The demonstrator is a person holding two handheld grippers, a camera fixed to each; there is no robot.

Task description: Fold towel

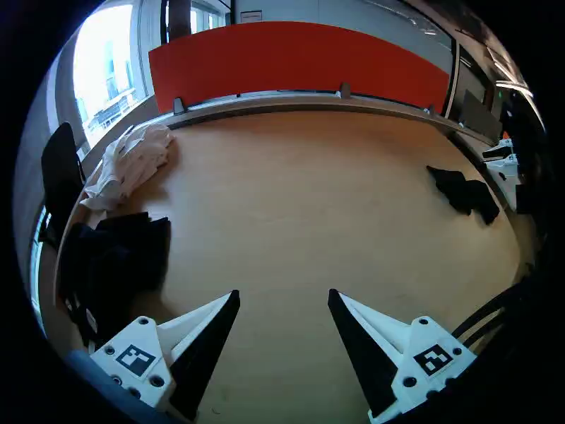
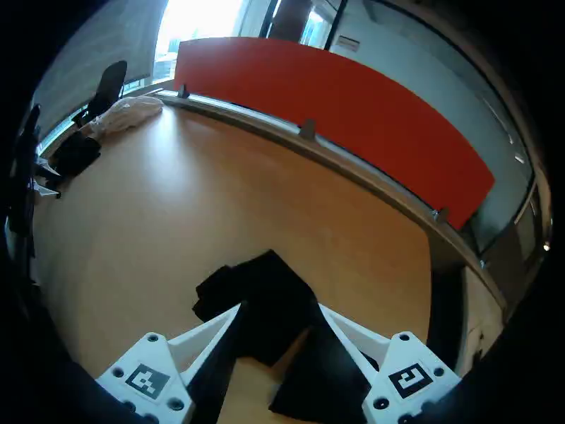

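Note:
A crumpled black towel [image 2: 263, 300] lies on the wooden table [image 2: 212, 205] in the right gripper view. My right gripper [image 2: 281, 308] is low over it, fingers apart, with the cloth bunched between and under them. The left gripper view shows the same black towel [image 1: 462, 189] far off at the right. There my left gripper [image 1: 283, 292] hangs open over bare wood [image 1: 296, 212], holding nothing. A rumpled white towel [image 1: 131, 166] lies at the table's far left corner, and a pile of dark cloth [image 1: 113, 261] sits in front of it.
A red partition [image 1: 296, 60] runs along the table's far edge. A black chair [image 1: 60, 173] stands beyond the left end, under bright windows. The white towel [image 2: 123, 113] and dark pile [image 2: 74, 152] look far off in the right gripper view. Some white gear [image 1: 505, 168] sits past the black towel.

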